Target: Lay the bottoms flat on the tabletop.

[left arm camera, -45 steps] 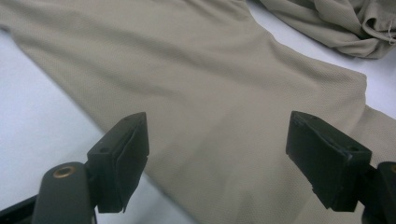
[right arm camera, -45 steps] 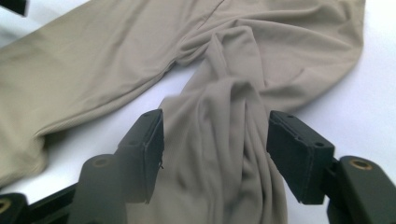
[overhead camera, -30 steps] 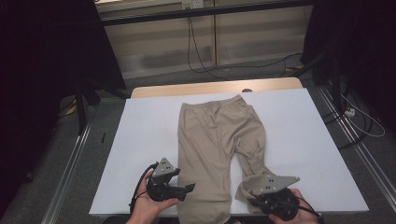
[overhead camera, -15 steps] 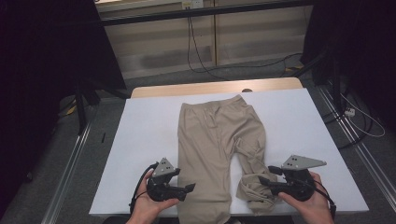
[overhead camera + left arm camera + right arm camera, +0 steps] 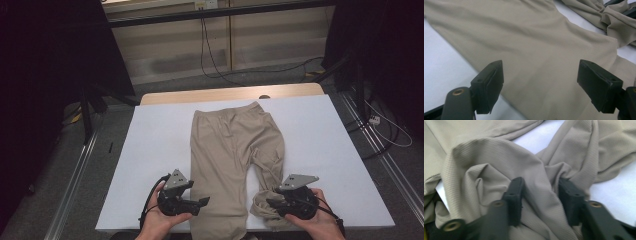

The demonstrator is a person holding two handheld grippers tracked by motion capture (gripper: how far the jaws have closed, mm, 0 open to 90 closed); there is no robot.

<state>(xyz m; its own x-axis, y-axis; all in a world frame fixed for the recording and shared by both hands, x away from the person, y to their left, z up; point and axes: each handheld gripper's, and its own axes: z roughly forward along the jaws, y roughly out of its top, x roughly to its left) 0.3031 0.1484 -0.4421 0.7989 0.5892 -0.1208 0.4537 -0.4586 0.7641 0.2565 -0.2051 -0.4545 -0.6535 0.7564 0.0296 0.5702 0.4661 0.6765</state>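
On the white table cover (image 5: 150,150), centre: one pair of beige trousers (image 5: 230,145), laid flat with the waistband toward the far edge and the legs running toward the person. The leg on the person's left lies smooth and straight, its hem reaching over the near edge of the cover. The leg on the person's right is twisted along its length and ends in a bunched, crumpled heap (image 5: 262,207) close to the near edge.

Right gripper (image 5: 270,204): held in the person's right hand (image 5: 320,222) at the near right of the cover, pointing inward at the crumpled hem. Its jaws have just been closing; in the right gripper view (image 5: 540,191) a ridge of the beige fabric stands between the two black jaws, and both pads press into the folds, so the cloth is pinched.

Left gripper (image 5: 202,201): held in the person's left hand (image 5: 160,220) at the near left, its tip lying over the outer edge of the smooth leg. In the left gripper view (image 5: 540,82) the jaws stand wide apart above the flat fabric, with nothing clamped between them.

Surroundings: a light wooden tabletop (image 5: 200,95) showing as a strip beyond the far edge of the cover; a black cable (image 5: 210,55) hanging down the pale panel behind the table; metal rails (image 5: 75,175) on the floor along both sides.
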